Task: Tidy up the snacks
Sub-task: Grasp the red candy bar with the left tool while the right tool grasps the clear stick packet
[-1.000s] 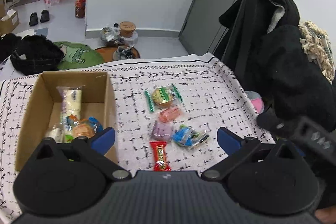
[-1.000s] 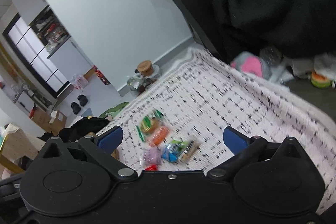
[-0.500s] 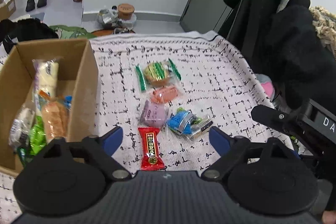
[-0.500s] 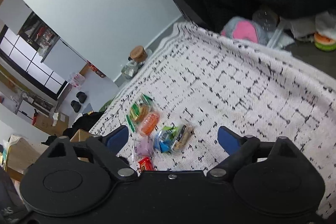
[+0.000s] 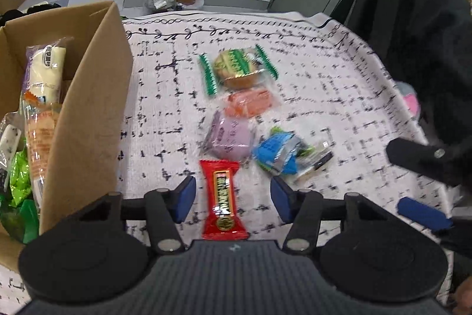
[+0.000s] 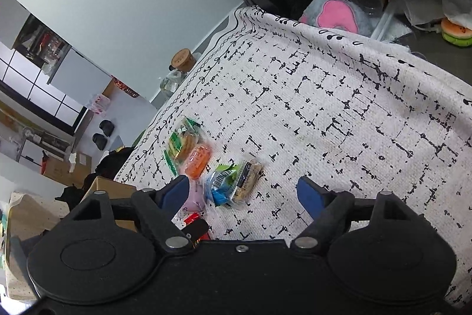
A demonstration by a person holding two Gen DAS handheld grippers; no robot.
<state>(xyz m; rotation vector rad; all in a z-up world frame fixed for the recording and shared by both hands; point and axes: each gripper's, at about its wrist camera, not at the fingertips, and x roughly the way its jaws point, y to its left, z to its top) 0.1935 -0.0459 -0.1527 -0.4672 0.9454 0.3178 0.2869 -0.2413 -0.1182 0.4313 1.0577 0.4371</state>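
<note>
A person's left gripper (image 5: 233,198) hangs low over a patterned tablecloth (image 5: 339,96), its blue pads set either side of a red snack bar (image 5: 223,198) — the jaws have just been closing, yet they stand apart, not pressing the wrapper. The right gripper (image 6: 242,194) is angled down over the blue-wrapped snack (image 6: 219,186) and the clear pack beside it, its jaws also just narrowed but wide apart, with nothing in them. The remaining loose snacks — a green-striped biscuit pack (image 5: 237,70), an orange one (image 5: 250,102) and a purple one (image 5: 231,136) — lie in a tight cluster in mid-cloth, the purple just touching the top of the red bar. The cardboard box (image 5: 97,108), already holding several packets, stands just left of the left gripper. The risks, as they appear: slick wrappers could skid out from closing pads, the pads might snag the cloth or the neighbouring purple pack, and the two grippers, working close together, could collide.
</note>
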